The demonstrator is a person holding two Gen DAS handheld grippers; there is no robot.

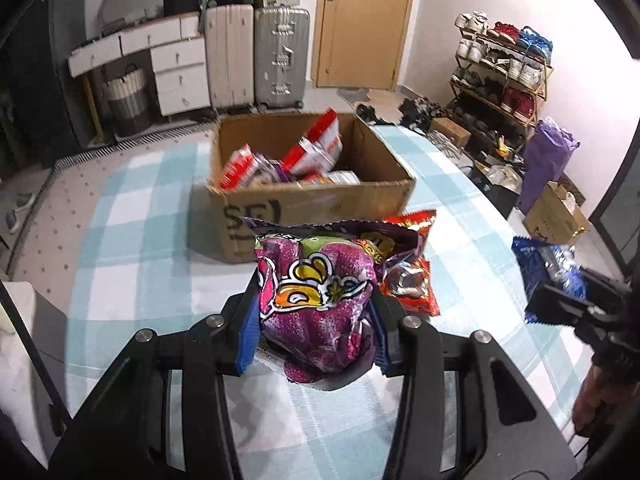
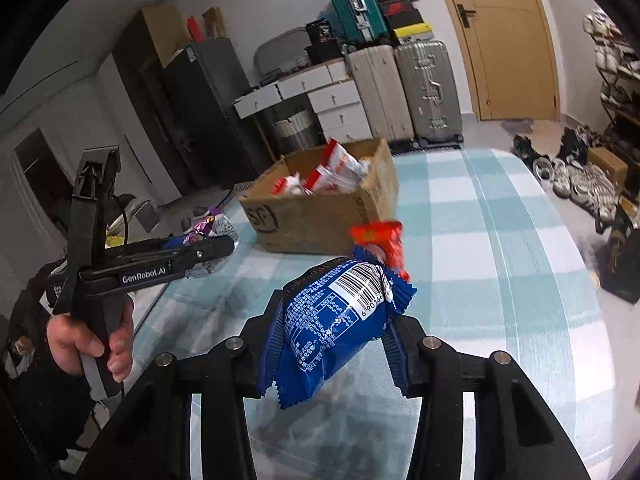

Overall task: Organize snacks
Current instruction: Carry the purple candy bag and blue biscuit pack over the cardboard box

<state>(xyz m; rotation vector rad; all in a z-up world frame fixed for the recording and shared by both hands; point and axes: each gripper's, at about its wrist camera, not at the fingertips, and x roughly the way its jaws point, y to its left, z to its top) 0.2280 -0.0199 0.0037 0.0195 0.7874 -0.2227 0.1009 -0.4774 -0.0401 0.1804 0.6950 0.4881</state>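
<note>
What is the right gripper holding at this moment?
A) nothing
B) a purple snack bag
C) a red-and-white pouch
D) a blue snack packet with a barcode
D: the right gripper is clamped on the blue snack packet, whose barcode faces the camera.

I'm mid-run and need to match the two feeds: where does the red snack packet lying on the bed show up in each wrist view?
Left wrist: the red snack packet lies right of centre, partly hidden behind the purple bag held in the left gripper.
Right wrist: it sits just above centre, behind the blue packet held in the right gripper.
Shared landmark: the cardboard box just beyond it.
</note>
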